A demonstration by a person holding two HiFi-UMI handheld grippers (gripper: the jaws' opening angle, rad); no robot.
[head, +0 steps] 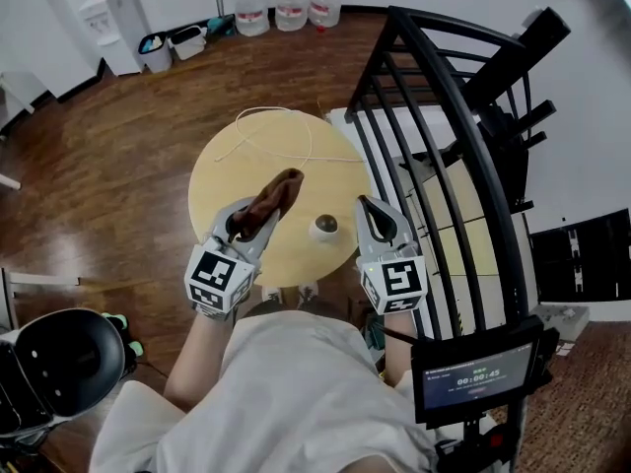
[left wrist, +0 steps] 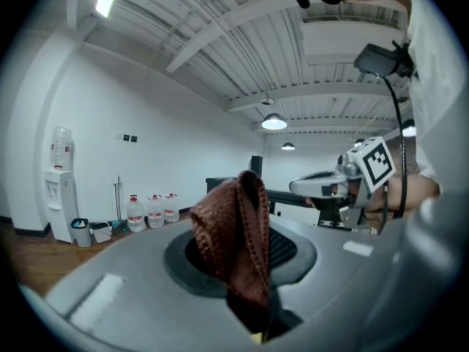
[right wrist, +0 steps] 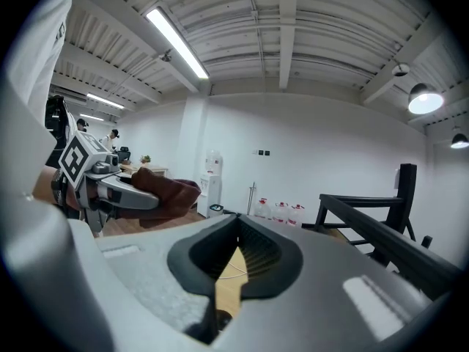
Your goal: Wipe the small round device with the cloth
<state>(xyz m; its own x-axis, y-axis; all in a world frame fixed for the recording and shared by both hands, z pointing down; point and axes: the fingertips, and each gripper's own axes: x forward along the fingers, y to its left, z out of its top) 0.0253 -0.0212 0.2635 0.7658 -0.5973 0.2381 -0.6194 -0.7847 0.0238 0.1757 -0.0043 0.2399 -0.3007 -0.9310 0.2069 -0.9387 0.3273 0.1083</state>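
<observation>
**A:** Head view first: how many of each thing?

**B:** Two grippers. One round pale wooden table (head: 225,170). One brown knitted cloth (head: 274,197). One small round white device (head: 323,227) with a dark dome. One thin white cord (head: 325,160) looped over the table's far half. Three clear water bottles (head: 292,3) stand by the far wall.

**A:** And the claws?

**B:** The left gripper (head: 241,227) pinches the cloth, which sticks out beyond its jaws. The right gripper (head: 366,205) has its jaws pressed together with nothing between them. The device sits near the table's close edge, between the two grippers and touching neither.

**A:** Anything hidden?

**B:** The grippers and the person's pale shirt cover the table's near rim. A black metal railing (head: 463,136) cuts across the right side.

**A:** Any writing?

**B:** A small screen (head: 473,374) shows green digits that seem to read 00:00:45. The bottle labels are too small to read.
</observation>
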